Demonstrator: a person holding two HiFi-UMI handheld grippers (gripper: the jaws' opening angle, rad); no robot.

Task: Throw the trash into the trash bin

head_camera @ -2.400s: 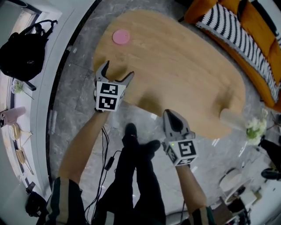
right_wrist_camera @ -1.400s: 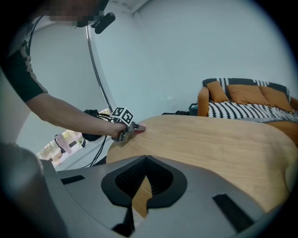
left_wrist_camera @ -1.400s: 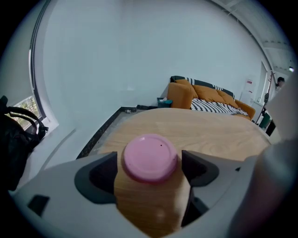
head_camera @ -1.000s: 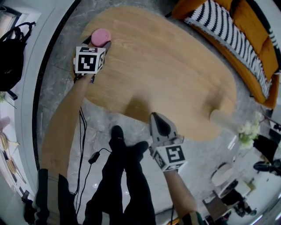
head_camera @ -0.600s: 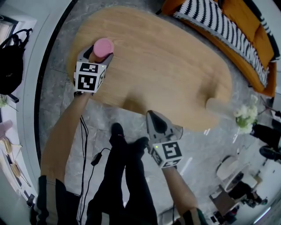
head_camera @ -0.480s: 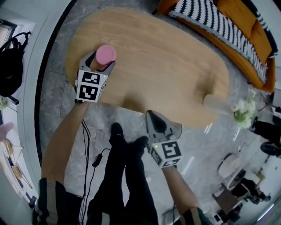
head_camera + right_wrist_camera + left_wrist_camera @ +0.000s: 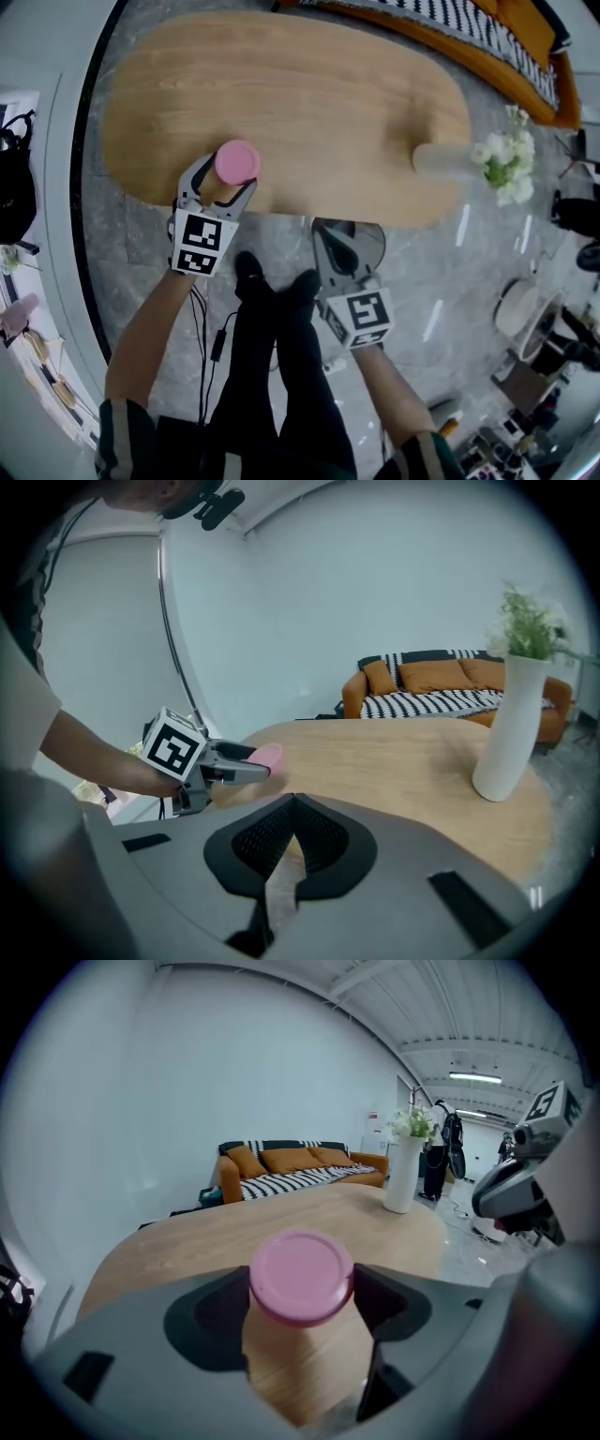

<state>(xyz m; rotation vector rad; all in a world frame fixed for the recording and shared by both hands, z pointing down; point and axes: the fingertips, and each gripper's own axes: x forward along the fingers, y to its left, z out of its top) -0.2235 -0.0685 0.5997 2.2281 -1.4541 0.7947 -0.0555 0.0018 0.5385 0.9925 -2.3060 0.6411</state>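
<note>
A pink-topped round container sits between the jaws of my left gripper, which is shut on it just above the near edge of the wooden table. In the left gripper view the pink lid fills the gap, a pad pressing on each side of it in my left gripper. The right gripper view shows that gripper and the pink container from the side. My right gripper hangs over the floor by the table's edge, shut with nothing in it; its tips meet. No trash bin is clearly in view.
A white vase with flowers stands on the table's right end. An orange sofa with striped cushions lies beyond the table. The person's legs and a cable are below me. A white round object sits on the floor at right.
My left gripper reached the pink container at the table's far left, closed on it and carried it back to the near edge. The right gripper stayed shut and shifted a little.
</note>
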